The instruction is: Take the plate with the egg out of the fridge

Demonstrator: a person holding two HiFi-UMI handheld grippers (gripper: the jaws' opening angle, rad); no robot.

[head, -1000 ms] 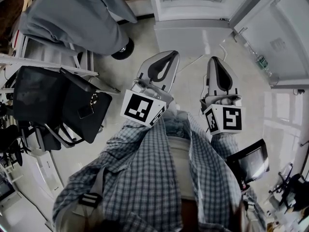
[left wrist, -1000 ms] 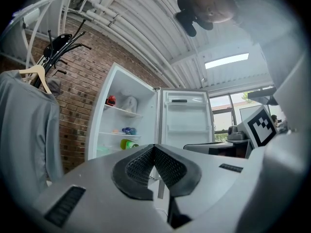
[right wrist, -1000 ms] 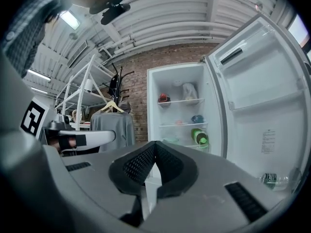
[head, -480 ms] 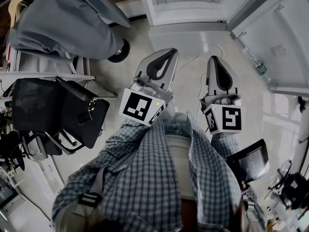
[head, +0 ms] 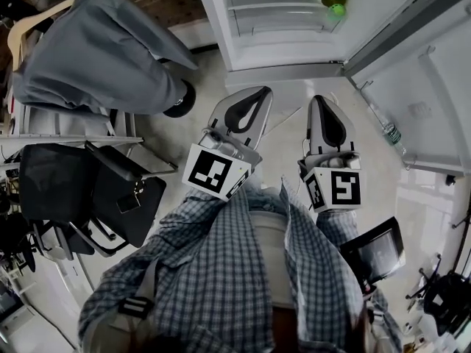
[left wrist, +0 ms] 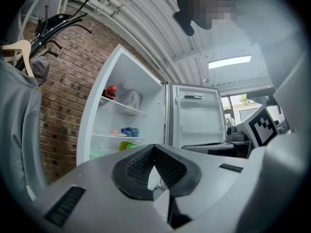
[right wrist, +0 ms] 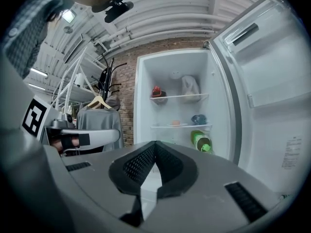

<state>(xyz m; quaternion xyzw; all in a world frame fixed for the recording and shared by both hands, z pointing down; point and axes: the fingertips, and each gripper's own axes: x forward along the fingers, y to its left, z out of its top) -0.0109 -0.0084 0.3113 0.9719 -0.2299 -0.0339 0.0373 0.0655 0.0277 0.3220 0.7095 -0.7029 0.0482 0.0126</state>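
The fridge (right wrist: 181, 106) stands open ahead of me. On its middle shelf lies a small plate with an egg (right wrist: 175, 123), which also shows as the plate (left wrist: 115, 131) in the left gripper view. Beside it sits a blue item (right wrist: 198, 119), and below lies a green bottle (right wrist: 201, 141). My left gripper (left wrist: 154, 147) and right gripper (right wrist: 155, 143) are both shut on nothing, well short of the fridge. In the head view the left gripper (head: 262, 91) and right gripper (head: 321, 100) point at the fridge's foot (head: 283, 54).
The fridge door (head: 419, 65) swings open on the right, with a bottle (head: 391, 132) in its lower rack. A grey coat (head: 96, 50) hangs on the left above black chairs (head: 81, 175). A monitor (head: 377, 252) sits low at my right. A red item (right wrist: 156, 92) and a white bag (right wrist: 190, 87) rest on the top shelf.
The fridge has drawn closer in the head view; its lower shelf and the green bottle now show at the top. Both grippers keep their pose and stay shut.
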